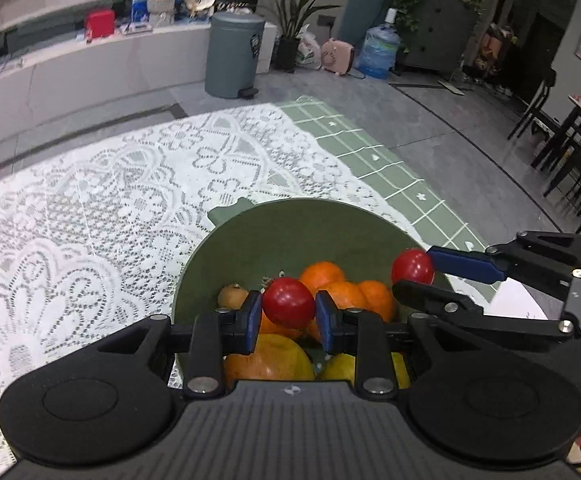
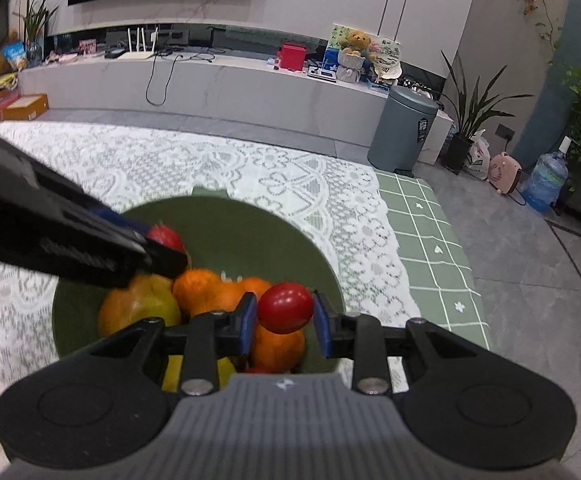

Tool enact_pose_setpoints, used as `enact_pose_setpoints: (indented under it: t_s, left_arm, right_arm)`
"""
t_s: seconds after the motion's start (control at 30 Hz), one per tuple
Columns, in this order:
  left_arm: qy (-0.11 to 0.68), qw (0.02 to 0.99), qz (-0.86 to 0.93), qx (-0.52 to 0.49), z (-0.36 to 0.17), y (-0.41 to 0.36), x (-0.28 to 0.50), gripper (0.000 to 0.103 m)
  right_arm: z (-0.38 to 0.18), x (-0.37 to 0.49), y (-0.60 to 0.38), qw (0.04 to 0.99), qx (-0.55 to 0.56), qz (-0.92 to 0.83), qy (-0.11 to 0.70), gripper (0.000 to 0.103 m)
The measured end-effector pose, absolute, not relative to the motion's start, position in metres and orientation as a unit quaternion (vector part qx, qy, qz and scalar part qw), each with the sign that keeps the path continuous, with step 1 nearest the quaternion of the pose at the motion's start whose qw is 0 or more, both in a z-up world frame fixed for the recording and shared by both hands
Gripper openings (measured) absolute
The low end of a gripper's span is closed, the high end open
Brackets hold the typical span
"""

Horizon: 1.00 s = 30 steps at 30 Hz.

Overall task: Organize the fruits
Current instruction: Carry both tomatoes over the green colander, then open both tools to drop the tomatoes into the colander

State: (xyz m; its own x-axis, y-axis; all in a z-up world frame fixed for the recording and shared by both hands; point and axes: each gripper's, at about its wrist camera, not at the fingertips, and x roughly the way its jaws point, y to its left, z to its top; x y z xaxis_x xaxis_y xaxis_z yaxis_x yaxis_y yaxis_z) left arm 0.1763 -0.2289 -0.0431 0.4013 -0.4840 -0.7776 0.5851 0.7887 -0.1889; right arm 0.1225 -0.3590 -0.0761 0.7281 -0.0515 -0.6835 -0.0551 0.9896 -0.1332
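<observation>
Above a green bowl (image 1: 250, 248) on the lace-covered surface (image 1: 90, 208), both tongs hang pointing steeply downward. Left tongs (image 1: 288, 308) are clenched on a red tomato (image 1: 287, 302), roundish with no clear long axis. Right tongs (image 2: 285, 312) grasp a second red tomato (image 2: 285, 307), its long axis lying roughly crosswise between the blue pads (image 2: 319, 314). Oranges (image 1: 322, 276) and yellow fruit (image 1: 278, 356) beneath are partly hidden by the tongs; the bowl's near rim is cut off.
</observation>
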Motion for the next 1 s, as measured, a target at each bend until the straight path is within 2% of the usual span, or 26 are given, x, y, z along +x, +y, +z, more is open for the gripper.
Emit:
enact_pose_setpoints:
  t_s: [0.67, 0.8, 0.87, 1.0]
  left_arm:
    - [0.472, 0.822, -0.311, 0.068, -0.064, -0.238, 0.197, 0.033]
    - [0.462, 0.829, -0.307, 0.071, -0.055, -0.234, 0.195, 0.040]
    - [0.455, 0.833, -0.306, 0.068, -0.048, -0.230, 0.194, 0.049]
    - [0.433, 0.844, -0.310, 0.063, -0.033, -0.220, 0.187, 0.059]
  right_arm:
    - [-0.090, 0.144, -0.353, 0.918, -0.077, -0.001, 0.389, 0.028]
    - [-0.088, 0.147, -0.353, 0.918, -0.073, 0.000, 0.389, 0.028]
    - [-0.087, 0.149, -0.354, 0.919, -0.062, 0.002, 0.389, 0.028]
    - [-0.087, 0.155, -0.357, 0.919, -0.027, 0.002, 0.393, 0.028]
